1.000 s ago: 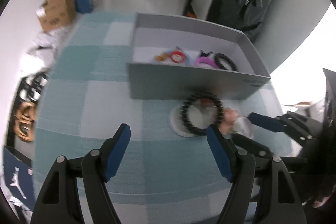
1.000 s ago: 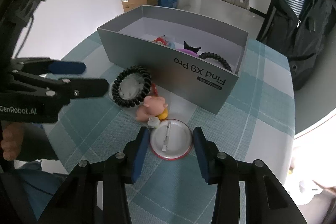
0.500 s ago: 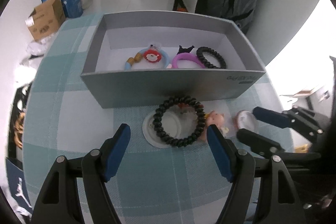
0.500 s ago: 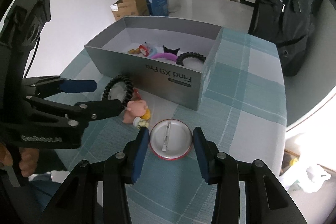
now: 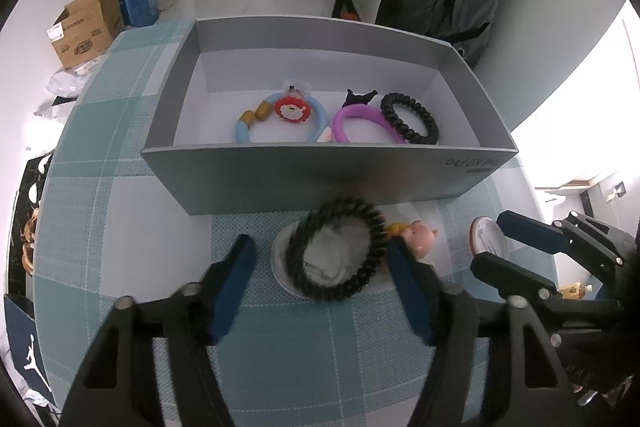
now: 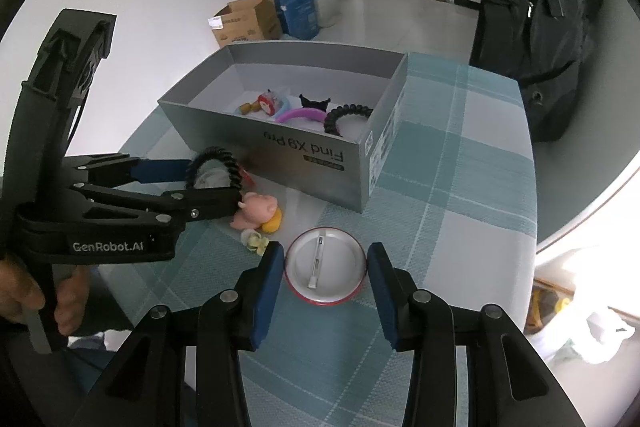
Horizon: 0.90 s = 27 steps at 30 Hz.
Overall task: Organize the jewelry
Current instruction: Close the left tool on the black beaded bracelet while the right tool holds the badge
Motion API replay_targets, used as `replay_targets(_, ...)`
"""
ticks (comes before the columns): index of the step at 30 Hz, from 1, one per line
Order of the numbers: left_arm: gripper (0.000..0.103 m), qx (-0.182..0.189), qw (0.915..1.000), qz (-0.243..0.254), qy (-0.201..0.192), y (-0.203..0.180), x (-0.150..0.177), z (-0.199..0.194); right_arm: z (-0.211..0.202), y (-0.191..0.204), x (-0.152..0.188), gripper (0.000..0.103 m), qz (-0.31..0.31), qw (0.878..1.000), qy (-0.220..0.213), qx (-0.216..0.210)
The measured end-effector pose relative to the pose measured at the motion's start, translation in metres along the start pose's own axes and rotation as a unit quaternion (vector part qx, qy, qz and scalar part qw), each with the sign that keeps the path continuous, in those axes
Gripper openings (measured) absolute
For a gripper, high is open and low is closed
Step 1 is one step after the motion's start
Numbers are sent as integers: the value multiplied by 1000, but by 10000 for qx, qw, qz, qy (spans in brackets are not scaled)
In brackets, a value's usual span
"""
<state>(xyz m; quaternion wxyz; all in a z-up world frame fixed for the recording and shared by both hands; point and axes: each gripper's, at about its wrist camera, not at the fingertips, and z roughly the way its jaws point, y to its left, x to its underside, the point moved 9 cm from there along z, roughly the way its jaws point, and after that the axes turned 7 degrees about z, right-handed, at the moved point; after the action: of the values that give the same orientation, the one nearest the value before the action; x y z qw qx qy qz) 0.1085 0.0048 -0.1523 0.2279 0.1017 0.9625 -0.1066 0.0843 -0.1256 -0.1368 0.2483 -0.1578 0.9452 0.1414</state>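
A grey box [image 5: 320,171] on the checked table holds a blue bracelet with a red charm [image 5: 280,119], a purple bracelet [image 5: 360,123] and a black coil band [image 5: 410,119]. In front of it a black bead bracelet [image 5: 336,251] lies on a white disc [image 5: 280,263], between the blue pads of my open left gripper [image 5: 320,267]. A pink pig charm [image 5: 420,237] lies beside it. My right gripper [image 6: 326,279] is open around a round white pin badge [image 6: 325,266] and does not grip it. The left gripper also shows in the right wrist view [image 6: 188,183].
The box [image 6: 320,155] is printed "Find X9 Pro". A small flower charm [image 6: 256,241] lies by the pig [image 6: 258,213]. A dark jacket [image 6: 532,19] hangs beyond the table's far edge. Cardboard boxes [image 5: 86,25] stand on the floor.
My left gripper has moved forward, so the black bead bracelet now lies between its pads. My right gripper has stayed around the pin badge.
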Motion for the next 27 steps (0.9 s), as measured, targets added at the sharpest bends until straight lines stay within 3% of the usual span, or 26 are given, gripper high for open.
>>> replay_targets(9, 27, 194, 9997, -108, -78, 2, -5, -7, -1, 2, 0, 42, 9, 10000, -15, -14)
replay_targets(21, 27, 674, 9967, -444, 30, 16, 18, -17, 2, 6, -5, 42, -5, 10000, -10, -61)
replay_targets(26, 34, 791, 9966, -212, 118, -3, 19, -14, 3, 10, -7, 42, -23, 10000, -28, -86)
replay_targets(27, 36, 668, 9977, -67, 107, -8, 18, -12, 3, 11, -8, 42, -41, 10000, -32, -82)
